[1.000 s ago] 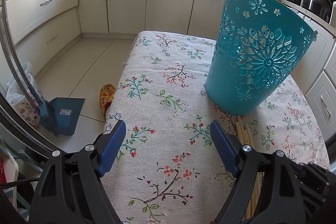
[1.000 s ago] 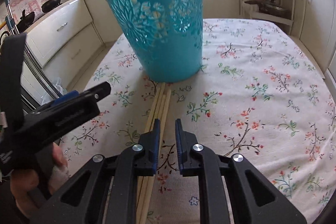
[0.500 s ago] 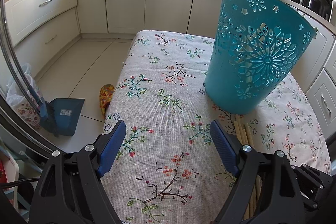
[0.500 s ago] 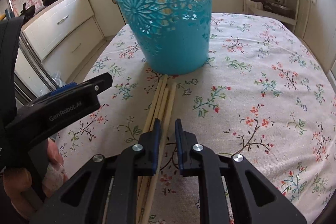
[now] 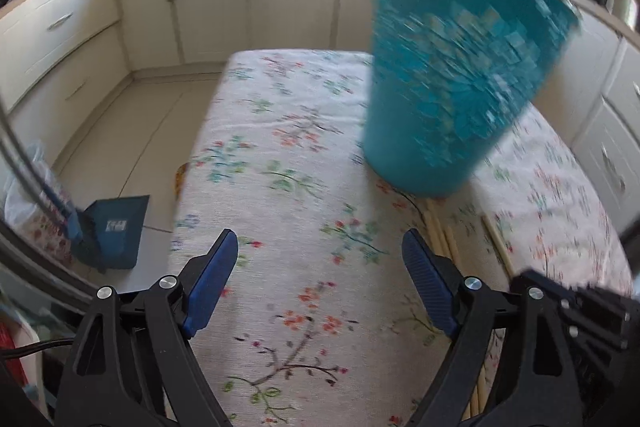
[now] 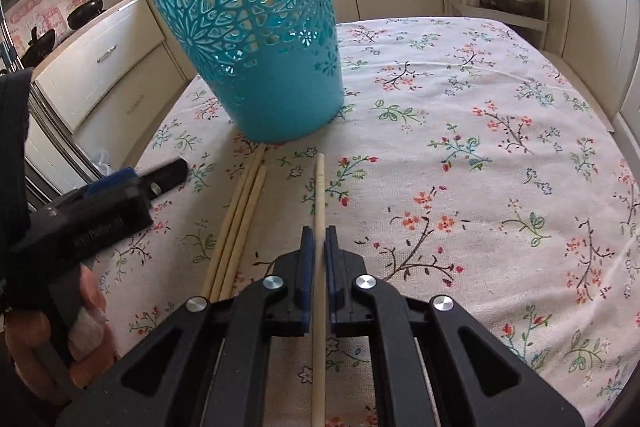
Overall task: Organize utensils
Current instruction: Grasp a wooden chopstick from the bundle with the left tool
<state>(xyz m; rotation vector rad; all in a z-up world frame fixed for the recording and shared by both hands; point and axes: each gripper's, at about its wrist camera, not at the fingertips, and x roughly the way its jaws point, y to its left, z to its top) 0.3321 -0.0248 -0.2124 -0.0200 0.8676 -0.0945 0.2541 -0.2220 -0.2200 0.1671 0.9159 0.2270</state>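
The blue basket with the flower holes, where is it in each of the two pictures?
Left wrist view: the blue basket stands upper right, blurred, on the floral tablecloth.
Right wrist view: the basket stands upper left, sharp, beyond the right gripper.
Shared landmark: the bundle of chopsticks lying on the cloth at the basket's foot, also seen in the left view.

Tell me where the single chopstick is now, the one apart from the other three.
In the right wrist view, the single chopstick sits clamped in the right hand-held gripper, just right of the three loose chopsticks, its tip pointing at the teal basket.
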